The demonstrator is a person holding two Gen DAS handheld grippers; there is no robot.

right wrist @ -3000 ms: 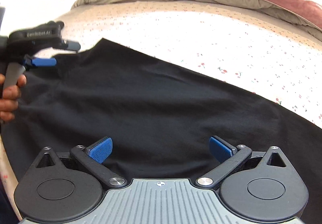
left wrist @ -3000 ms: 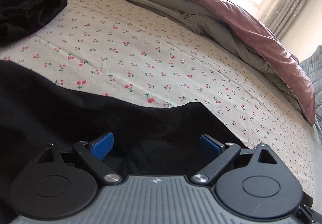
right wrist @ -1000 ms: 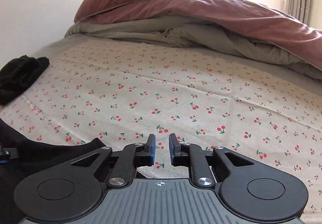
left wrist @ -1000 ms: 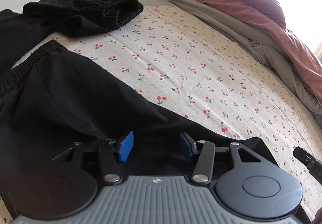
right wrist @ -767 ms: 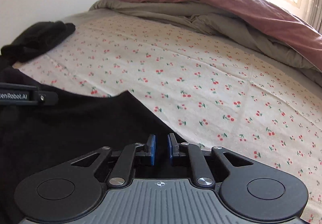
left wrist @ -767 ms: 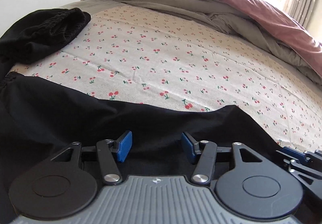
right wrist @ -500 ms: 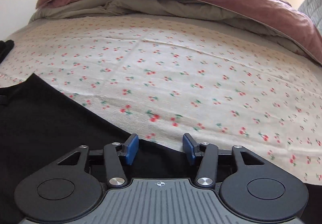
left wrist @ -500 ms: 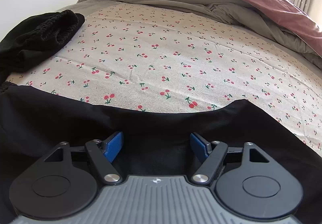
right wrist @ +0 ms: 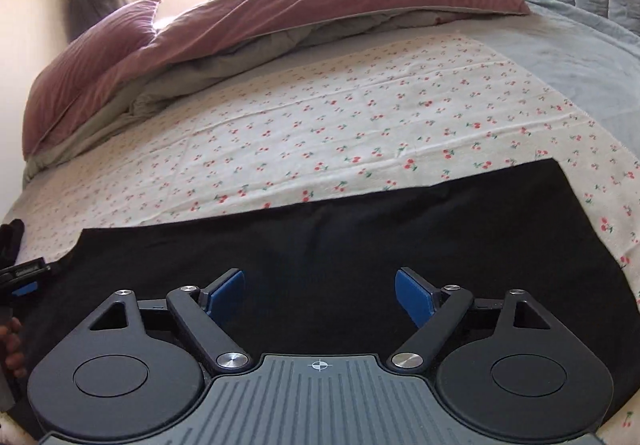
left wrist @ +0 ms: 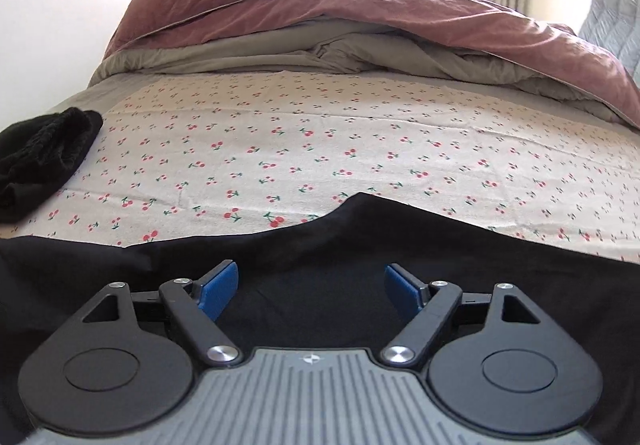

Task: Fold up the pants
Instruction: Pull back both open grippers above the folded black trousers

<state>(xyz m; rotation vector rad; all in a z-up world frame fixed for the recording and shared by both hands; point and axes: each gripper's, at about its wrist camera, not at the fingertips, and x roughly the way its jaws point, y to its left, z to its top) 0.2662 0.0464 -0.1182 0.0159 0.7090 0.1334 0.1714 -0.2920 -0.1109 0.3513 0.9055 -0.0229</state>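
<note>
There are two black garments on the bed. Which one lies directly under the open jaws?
The flat, spread black pants lie under the jaws. The other, a bunched black garment, sits apart at the far left on the cherry-print sheet.

Two low wrist views, shared bedsheet [left wrist: 320,149].

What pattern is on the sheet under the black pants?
Small red cherries with green stems on the white bed sheet; the right wrist view shows it best.
</note>
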